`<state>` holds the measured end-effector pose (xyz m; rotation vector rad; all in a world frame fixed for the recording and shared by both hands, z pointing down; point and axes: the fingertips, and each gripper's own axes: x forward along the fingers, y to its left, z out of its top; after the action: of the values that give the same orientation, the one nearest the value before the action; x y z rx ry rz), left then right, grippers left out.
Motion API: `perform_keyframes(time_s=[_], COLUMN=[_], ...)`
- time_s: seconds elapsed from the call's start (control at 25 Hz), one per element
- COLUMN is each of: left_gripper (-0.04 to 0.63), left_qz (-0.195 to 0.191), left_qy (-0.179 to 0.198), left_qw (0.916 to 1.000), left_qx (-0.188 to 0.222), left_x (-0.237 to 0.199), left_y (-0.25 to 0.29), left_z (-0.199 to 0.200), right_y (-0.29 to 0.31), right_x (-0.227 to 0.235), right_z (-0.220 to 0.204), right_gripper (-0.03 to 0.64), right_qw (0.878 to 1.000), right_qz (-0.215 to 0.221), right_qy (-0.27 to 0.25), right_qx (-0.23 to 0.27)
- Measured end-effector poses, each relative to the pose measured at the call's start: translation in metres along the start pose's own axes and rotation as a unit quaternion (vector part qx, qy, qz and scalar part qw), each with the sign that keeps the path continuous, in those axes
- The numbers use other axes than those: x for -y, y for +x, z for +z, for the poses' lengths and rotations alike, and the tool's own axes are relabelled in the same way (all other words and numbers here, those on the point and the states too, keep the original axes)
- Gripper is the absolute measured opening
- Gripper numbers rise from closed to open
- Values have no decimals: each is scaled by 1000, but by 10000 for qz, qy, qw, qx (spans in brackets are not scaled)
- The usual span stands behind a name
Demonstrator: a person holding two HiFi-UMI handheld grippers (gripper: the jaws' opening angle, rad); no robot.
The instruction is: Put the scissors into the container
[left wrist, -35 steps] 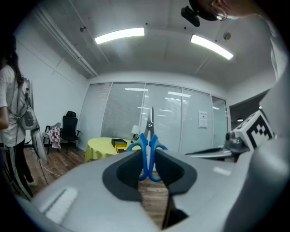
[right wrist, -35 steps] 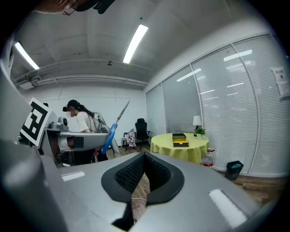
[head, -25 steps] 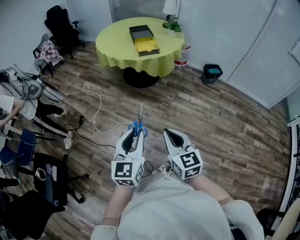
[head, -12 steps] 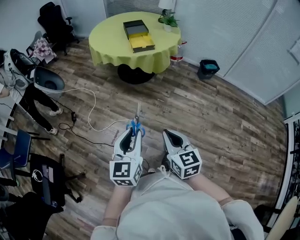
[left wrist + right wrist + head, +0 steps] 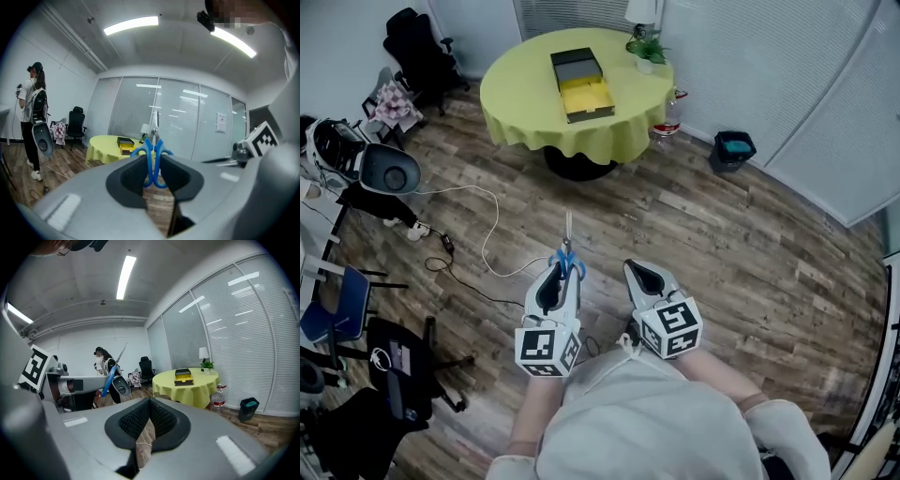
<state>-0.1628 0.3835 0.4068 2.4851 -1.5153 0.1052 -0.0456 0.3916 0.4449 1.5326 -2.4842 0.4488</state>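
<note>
Blue-handled scissors (image 5: pixel 565 261) stick out of my left gripper (image 5: pixel 560 273), blades aimed ahead toward the table. In the left gripper view the jaws are shut on the blue handle loops (image 5: pixel 153 160) and the closed blades (image 5: pixel 155 123) rise above them. My right gripper (image 5: pixel 634 268) hovers beside it, shut, with nothing between its pads (image 5: pixel 160 417). The container (image 5: pixel 581 83), a black box with a yellow open part, lies on a round table with a yellow cloth (image 5: pixel 523 89) far ahead. It also shows as the container (image 5: pixel 124 145) and the container (image 5: pixel 183 376) in the two gripper views.
A white cable (image 5: pixel 484 234) trails over the wooden floor ahead left. By the table stand a small bin (image 5: pixel 733 146) and a bottle (image 5: pixel 668 114); a plant (image 5: pixel 645 49) sits on it. Office chairs (image 5: pixel 414 47) and gear crowd the left side. A person (image 5: pixel 32 118) stands at left.
The head view has shifted slightly, so table and floor sit a little differently. A seated person at the left edge has dropped out of view. Both grippers keep their pose, scissors still gripped.
</note>
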Motion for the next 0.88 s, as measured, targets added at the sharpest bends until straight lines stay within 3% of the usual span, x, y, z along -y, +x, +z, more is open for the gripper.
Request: perform_keyframes(time_s=[0.2,0.4,0.64,0.88], left_gripper=[92,92,92,92], left_qz=[205,345,464,453], left_qy=[198,258,271,250], left_qw=[9996,9991,9985,9982], left_qx=[-76,-36,-91,-300], left_x=[19,36,55,56], left_y=[77,156,231,281], left_z=[12,29,28,26], right_y=[36,72,96,118], right_x=[67,141,219,266], right_z=[22,51,61,66], right_gripper=[0,0,0,0], right_qw=[9989,9982,9979,9985], right_qz=[422,566,574,464], right_qy=[-22,-114,-132,59], right_qx=[-189,-186,-265,-271])
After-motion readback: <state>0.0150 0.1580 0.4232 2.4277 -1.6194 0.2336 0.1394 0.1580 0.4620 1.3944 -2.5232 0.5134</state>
